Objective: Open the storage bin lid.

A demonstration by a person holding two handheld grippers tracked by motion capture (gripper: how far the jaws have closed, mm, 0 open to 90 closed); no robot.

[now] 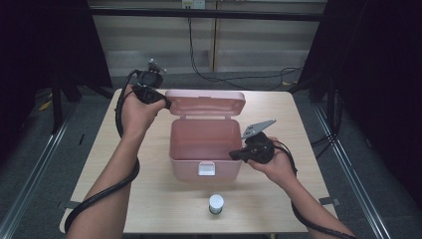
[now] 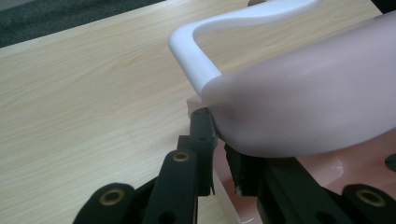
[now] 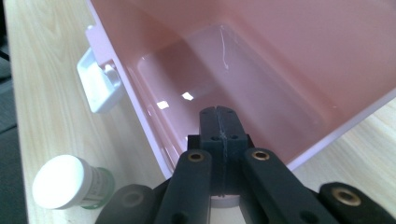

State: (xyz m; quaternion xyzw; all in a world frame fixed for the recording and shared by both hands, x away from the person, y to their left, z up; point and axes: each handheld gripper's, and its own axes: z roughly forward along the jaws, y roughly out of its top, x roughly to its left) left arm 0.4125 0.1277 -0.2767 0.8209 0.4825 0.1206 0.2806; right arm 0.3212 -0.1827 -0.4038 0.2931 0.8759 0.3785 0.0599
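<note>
A pink plastic box [image 1: 179, 167] stands open in the middle of the wooden table, its lid [image 1: 205, 102] tilted back. My left gripper [image 1: 166, 102] is at the lid's left corner. In the left gripper view its jaws [image 2: 220, 140] pinch the rounded edge of the lid [image 2: 303, 93], below the white handle [image 2: 201, 56]. My right gripper [image 1: 233, 156] hovers at the box's front right corner. Its jaws [image 3: 218, 113] are pressed together with nothing between them, pointing over the rim into the empty box [image 3: 261, 70].
A small bottle with a white cap [image 1: 216, 203] stands on the table [image 1: 278, 199] in front of the box, also seen as the white-capped bottle [image 3: 70, 182]. The box's white latch [image 3: 98, 84] hangs on its front wall. Cables trail from both grippers.
</note>
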